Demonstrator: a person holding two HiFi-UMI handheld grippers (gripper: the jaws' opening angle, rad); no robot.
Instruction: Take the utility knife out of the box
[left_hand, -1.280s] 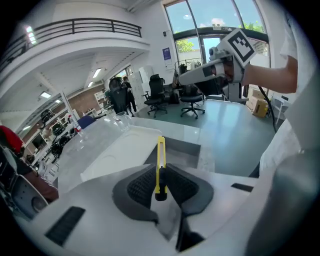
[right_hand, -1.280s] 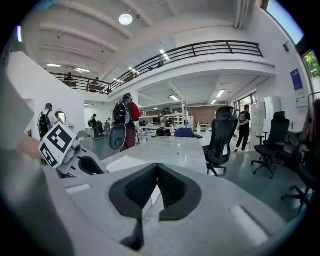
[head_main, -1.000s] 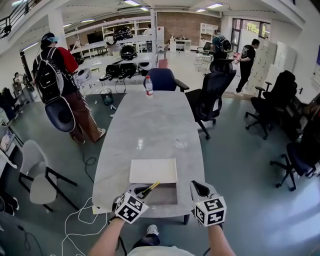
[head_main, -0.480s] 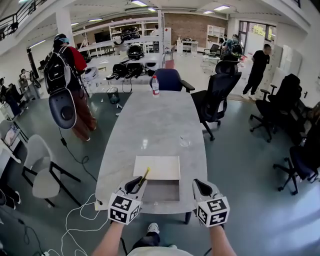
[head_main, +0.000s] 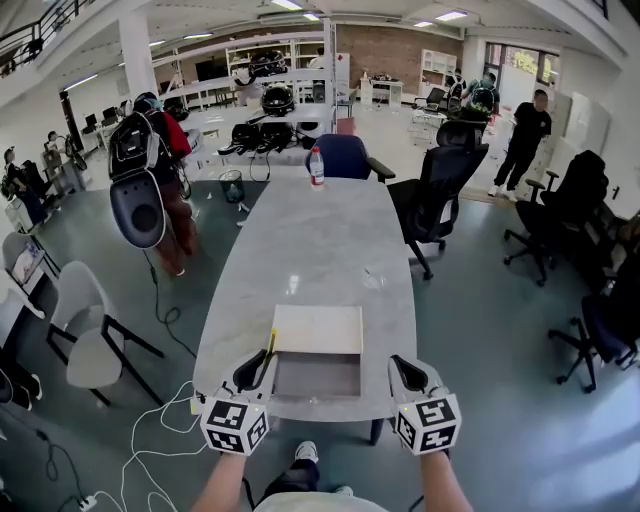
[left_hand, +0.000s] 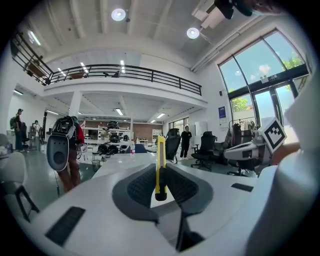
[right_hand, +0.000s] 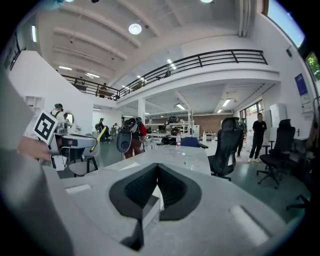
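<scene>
**Step in hand.** Removal of the utility knife (left_hand: 160, 162) from the box (head_main: 317, 378).

**Left side.** The left hand-held gripper (head_main: 254, 372) is clamped on the lower end of the knife. In the left gripper view the yellow body stands upright between the two pads, which press on it from both sides. In the head view the knife rises from the jaws at the left edge of the box. It is above the rim and touches neither the box nor its lid (head_main: 318, 330), which is open at the far side of the box. The box sits at the near end of the surface (head_main: 320, 240), and its inside appears empty.

**Right side.** The right hand-held gripper (head_main: 405, 368) is held just right of the box, over the near edge of the surface. Its jaws are together with nothing between them.

**Assessment.** The knife is judged to be out of the box, so the task is near completion.

**Next move.**
- Carry the knife to the left, away from the box, and lower it onto the bare surface beside the box if a set-down is wanted.
- Keep the grip firm. Only a short end is held, so the long body can pivot between the pads.
- Keep the knife clear of the rim and the lid.
- Part the jaws only once the knife rests on the surface.
- The right hand-held gripper is not needed, except perhaps to steady the box.
</scene>
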